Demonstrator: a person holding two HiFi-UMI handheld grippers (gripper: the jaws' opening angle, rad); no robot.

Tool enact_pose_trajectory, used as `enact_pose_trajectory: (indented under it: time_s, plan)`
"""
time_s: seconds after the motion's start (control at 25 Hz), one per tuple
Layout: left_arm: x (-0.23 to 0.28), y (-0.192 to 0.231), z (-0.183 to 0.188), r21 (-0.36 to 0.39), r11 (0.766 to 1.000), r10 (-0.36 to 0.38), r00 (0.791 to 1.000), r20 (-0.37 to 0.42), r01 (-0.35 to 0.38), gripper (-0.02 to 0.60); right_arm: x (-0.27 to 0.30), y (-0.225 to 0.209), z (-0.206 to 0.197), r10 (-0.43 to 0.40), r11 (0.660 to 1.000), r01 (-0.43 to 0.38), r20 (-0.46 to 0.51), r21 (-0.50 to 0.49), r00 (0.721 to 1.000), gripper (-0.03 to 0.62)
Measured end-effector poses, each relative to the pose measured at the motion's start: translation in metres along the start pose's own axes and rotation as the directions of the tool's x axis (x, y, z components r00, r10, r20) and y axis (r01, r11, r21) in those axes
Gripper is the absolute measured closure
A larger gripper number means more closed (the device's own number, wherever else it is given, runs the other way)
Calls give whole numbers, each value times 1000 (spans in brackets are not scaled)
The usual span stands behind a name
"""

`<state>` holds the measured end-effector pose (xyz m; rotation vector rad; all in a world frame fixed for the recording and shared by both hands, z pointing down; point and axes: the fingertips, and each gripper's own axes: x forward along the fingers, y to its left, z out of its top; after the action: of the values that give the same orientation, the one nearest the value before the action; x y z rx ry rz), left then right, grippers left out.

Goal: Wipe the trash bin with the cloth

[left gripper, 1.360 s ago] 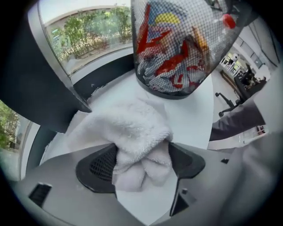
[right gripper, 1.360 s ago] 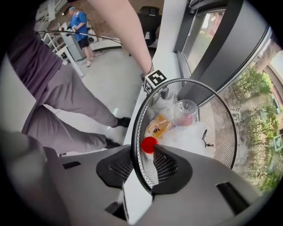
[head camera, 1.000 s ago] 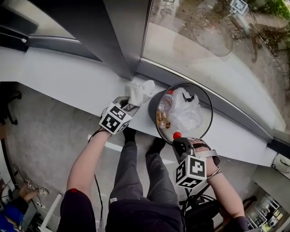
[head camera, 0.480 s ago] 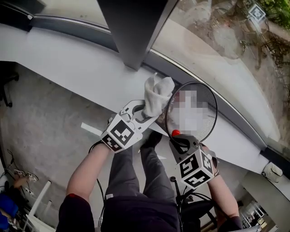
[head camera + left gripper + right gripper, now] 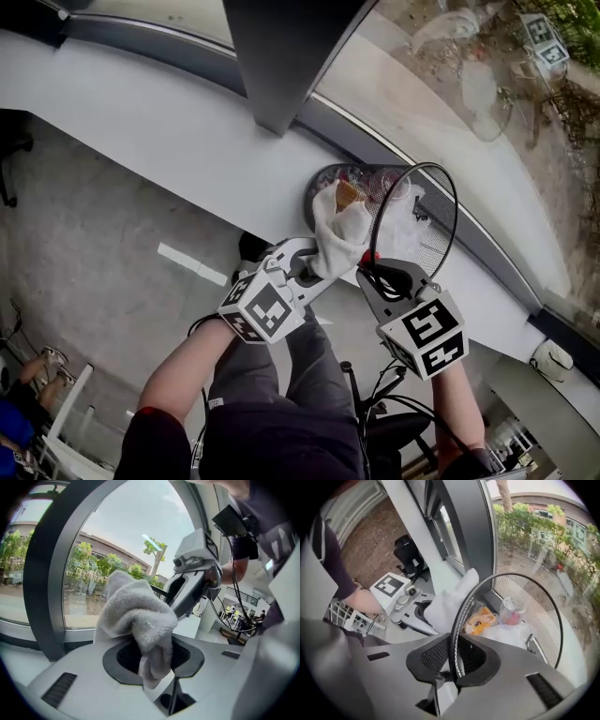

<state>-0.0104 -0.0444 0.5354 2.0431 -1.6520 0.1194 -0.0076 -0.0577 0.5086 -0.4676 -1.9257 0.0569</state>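
Observation:
The black mesh trash bin [image 5: 439,193] is tipped on its side over the white ledge, with its mouth toward the right. My right gripper [image 5: 372,272] is shut on its wire rim [image 5: 461,606]; its jaws have just been opening slightly, with the rim still between them. Inside lie a clear bag, an orange wrapper [image 5: 480,620] and a plastic cup [image 5: 511,609]. My left gripper [image 5: 317,264] is shut on a bunched white cloth [image 5: 337,230], held against the bin's outer left side. The cloth [image 5: 136,616] fills the left gripper view, with the right gripper [image 5: 192,583] behind it.
A white window ledge [image 5: 169,122] runs under the glass, and a dark window post [image 5: 281,56] stands just left of the bin. The person's legs and the grey floor lie below. An office chair [image 5: 408,555] stands farther back along the window.
The bin has gone from upright on the ledge to tilted and raised by its rim. My left gripper has risen and moved right with the cloth, up against the bin's side.

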Motion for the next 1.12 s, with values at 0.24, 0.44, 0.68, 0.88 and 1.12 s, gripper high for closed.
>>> enact_pose_trajectory:
  time_s: [0.24,0.44,0.68,0.88,1.12]
  plan:
    - [-3,23,5,-40,998,58,998,5,-58,468,-20,-21,-26,-168,917,142,-37,-373,985,510]
    - [-8,23,4,49,998,48,998,-37,-46,468,-4,-42,-72,-266,775,69,-225,-628,937,530]
    - [-3,38,19,5,996,92,996,17,-92,468,11,-9,-63,-120,899,4,-238,-438,964,582]
    - [-3,10,20,-9,1000,-1,999,34,2,468,3,13,-51,-15,993,-12,-222,-119,975,583]
    - [14,-29,8,38,997,-70,997,-13,71,468,-4,-9,-19,41,976,-26,-66,216,997,564]
